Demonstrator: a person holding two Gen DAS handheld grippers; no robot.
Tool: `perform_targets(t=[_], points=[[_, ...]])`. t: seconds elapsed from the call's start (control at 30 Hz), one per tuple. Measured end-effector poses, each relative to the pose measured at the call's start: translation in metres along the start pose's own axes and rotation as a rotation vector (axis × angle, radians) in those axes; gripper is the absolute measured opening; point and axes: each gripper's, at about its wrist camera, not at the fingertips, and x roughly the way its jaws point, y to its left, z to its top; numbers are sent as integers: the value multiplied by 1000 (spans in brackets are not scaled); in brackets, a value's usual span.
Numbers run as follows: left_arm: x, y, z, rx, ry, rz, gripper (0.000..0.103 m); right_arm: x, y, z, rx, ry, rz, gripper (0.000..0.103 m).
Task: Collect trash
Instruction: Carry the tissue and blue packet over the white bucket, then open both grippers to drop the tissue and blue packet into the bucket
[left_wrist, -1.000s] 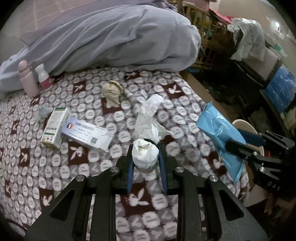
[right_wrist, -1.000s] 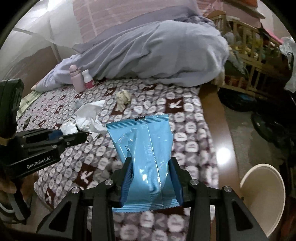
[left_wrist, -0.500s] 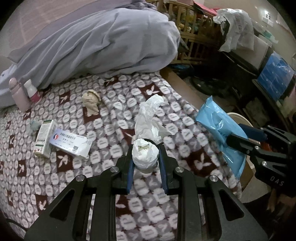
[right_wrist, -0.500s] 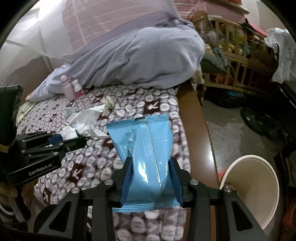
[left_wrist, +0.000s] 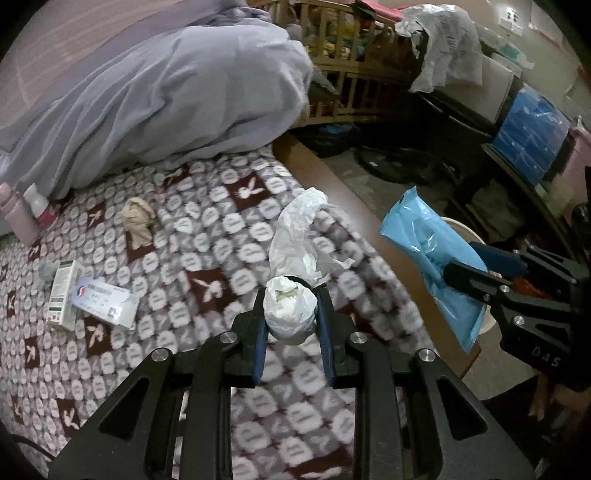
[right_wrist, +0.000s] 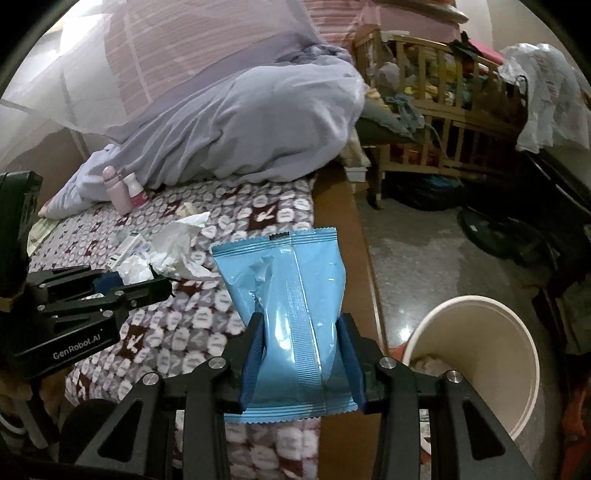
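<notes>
**Both tongs loaded over the bed's edge**

Left wrist view: the left tongs (left_wrist: 291, 314) are clamped on a crumpled white tissue (left_wrist: 291, 309), whose loose tail stands up above the tips, over the patterned blanket (left_wrist: 207, 236) on the bed. On that blanket lie a beige paper wad (left_wrist: 138, 221), two small cartons (left_wrist: 88, 299) and two bottles (left_wrist: 26, 218) beside the lilac duvet (left_wrist: 177, 92). At the right, the right tongs (left_wrist: 476, 271) grip a blue packet (left_wrist: 436, 266).

Right wrist view: the right tongs (right_wrist: 301, 349) pinch the blue packet (right_wrist: 291, 306) by its lower half, held upright above the bed's wooden edge (right_wrist: 340, 206). A cream bin (right_wrist: 476, 354) stands on the floor just to the right, with something pale inside it. At the left, the left tongs (right_wrist: 159, 284) carry the tissue (right_wrist: 173, 247).
</notes>
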Motion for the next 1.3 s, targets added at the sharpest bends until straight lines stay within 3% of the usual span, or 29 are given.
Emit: perform_targets(t=[0.57, 1.03, 1.3], points=[[19, -72, 14, 62, 25, -94, 22, -28, -72, -20, 105, -5, -94, 39], [53, -141, 23, 108, 89, -209, 22, -41, -142, -43, 240, 5, -191, 39], [82, -171, 26, 113, 134, -230, 22, -33, -185, -61, 351, 31, -254, 39]])
